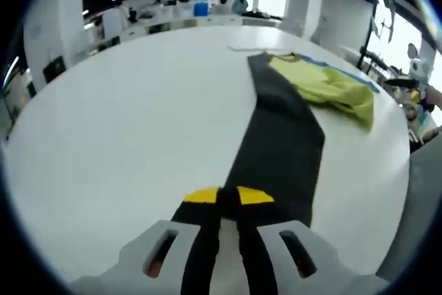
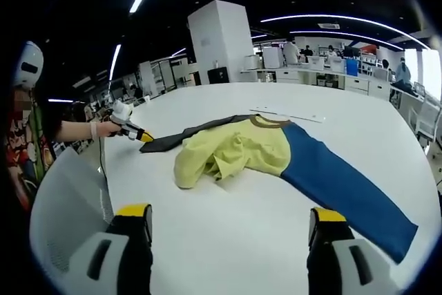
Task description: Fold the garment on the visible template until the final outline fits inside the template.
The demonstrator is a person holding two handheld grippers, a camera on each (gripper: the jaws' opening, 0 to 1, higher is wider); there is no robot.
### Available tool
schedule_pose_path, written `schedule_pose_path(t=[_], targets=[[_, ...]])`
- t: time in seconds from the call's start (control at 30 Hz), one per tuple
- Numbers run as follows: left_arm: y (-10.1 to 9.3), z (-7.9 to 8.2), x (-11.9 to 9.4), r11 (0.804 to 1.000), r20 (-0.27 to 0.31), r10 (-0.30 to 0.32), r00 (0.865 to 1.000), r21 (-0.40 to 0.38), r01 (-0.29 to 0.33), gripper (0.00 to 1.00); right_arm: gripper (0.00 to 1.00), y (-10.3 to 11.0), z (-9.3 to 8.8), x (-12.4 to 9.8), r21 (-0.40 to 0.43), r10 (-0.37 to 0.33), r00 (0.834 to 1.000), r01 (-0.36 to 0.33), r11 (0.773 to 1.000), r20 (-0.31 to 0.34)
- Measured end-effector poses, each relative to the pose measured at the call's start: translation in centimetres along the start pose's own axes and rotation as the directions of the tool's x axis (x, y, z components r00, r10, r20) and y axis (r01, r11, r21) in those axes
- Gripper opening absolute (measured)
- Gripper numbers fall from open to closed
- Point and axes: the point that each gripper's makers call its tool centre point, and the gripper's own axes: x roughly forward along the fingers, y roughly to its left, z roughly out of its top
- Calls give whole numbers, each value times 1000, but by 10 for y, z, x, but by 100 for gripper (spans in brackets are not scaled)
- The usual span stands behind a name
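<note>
A long-sleeved garment lies on the white table [image 2: 228, 240]. Its yellow-green body [image 2: 235, 150] is bunched up, with a brown collar [image 2: 269, 121]. The blue sleeve [image 2: 345, 184] is stretched out flat toward the right. The black sleeve [image 1: 280, 143] is pulled out straight, and my left gripper [image 1: 228, 197] is shut on its end; a person's hand holds this left gripper [image 2: 141, 135] at the table's left edge. My right gripper [image 2: 232, 215] stands wide open above bare table, short of the garment, with nothing between its yellow-tipped fingers [image 2: 330, 215].
A thin pale strip [image 2: 290, 114] lies on the table beyond the collar. The person's arm [image 2: 72, 129] reaches in from the left. The rounded table edge [image 2: 103, 191] runs close on that side. Desks and pillars [image 2: 221, 39] stand far behind.
</note>
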Motion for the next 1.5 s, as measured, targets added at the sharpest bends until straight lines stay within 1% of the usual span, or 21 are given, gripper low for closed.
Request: schedule_pose_path(t=[0.1, 0.2, 0.27, 0.43, 0.5, 0.53, 0.63, 0.67, 0.7, 0.73, 0.77, 0.83, 0.93, 0.97, 1.03, 1.17, 1.23, 1.3, 1.37, 1.4, 1.5], targets=[[1, 1, 0, 1000, 2, 3, 1000, -10, -3, 0, 94, 1, 0, 1, 0, 2, 1000, -2, 1000, -2], [0, 4, -3, 1000, 8, 21, 1000, 5, -21, 0, 94, 2, -1, 0, 0, 3, 1000, -3, 1000, -4], [5, 9, -4, 999, 19, 43, 999, -2, -43, 0, 94, 1, -1, 0, 0, 2, 1000, -2, 1000, -5], [41, 31, -10, 989, 94, 139, 986, -61, -134, 0, 94, -2, 0, -2, 1, -5, 1000, 5, 1000, -5], [45, 38, -15, 982, 118, 181, 976, -76, -173, 0, 94, -3, 0, -3, 0, -6, 1000, 6, 1000, -6], [58, 44, -16, 976, 138, 207, 969, -99, -194, 0, 94, -4, -1, -3, 0, -7, 1000, 7, 1000, -8], [82, 53, -20, 961, 154, 269, 951, -115, -253, 0, 94, -3, -1, -3, 1, -7, 1000, 7, 1000, -12], [94, 60, -21, 953, 174, 289, 941, -146, -265, 0, 94, -3, -2, -3, 1, -8, 1000, 8, 1000, -13], [100, 64, -22, 951, 180, 294, 939, -149, -269, 0, 94, -3, -2, -3, 3, -9, 1000, 9, 1000, -13], [114, 70, -19, 949, 184, 301, 936, -153, -275, 0, 94, -3, -2, -3, 5, -9, 1000, 9, 1000, -13], [121, 73, -18, 949, 179, 305, 935, -144, -281, 0, 94, -4, -2, -3, 6, -9, 1000, 9, 1000, -14], [119, 77, -17, 945, 179, 319, 931, -131, -299, 0, 94, -4, -4, -3, 6, -11, 1000, 11, 1000, -21], [138, 86, -12, 941, 182, 332, 926, -129, -312, 0, 94, -4, -6, -2, 14, -13, 1000, 14, 1000, -24], [148, 87, -7, 938, 177, 343, 922, -111, -328, 0, 94, -4, -6, -2, 15, -13, 1000, 14, 1000, -25], [157, 87, -2, 933, 161, 356, 920, -106, -343, 0, 94, -4, -8, -2, 17, -14, 999, 15, 1000, -32], [165, 92, 1, 928, 153, 370, 916, -112, -356, 0, 94, -6, -9, -3, 23, -22, 999, 23, 999, -39], [174, 87, 4, 924, 134, 380, 915, -107, -368, 0, 94, -7, -10, -3, 25, -26, 999, 27, 999, -43], [174, 81, 3, 921, 123, 385, 915, -113, -372, 0, 94, -8, -11, -3, 25, -27, 999, 28, 999, -47], [177, 83, 5, 921, 111, 386, 916, -108, -375, 0, 94, -8, -12, -3, 28, -29, 998, 30, 999, -50], [183, 79, 6, 919, 99, 391, 915, -100, -382, 0, 94, -8, -12, -2, 28, -29, 998, 30, 999, -51], [188, 69, 10, 918, 75, 390, 918, -103, -382, 0, 94, -8, -13, -2, 31, -32, 998, 34, 999, -56]])
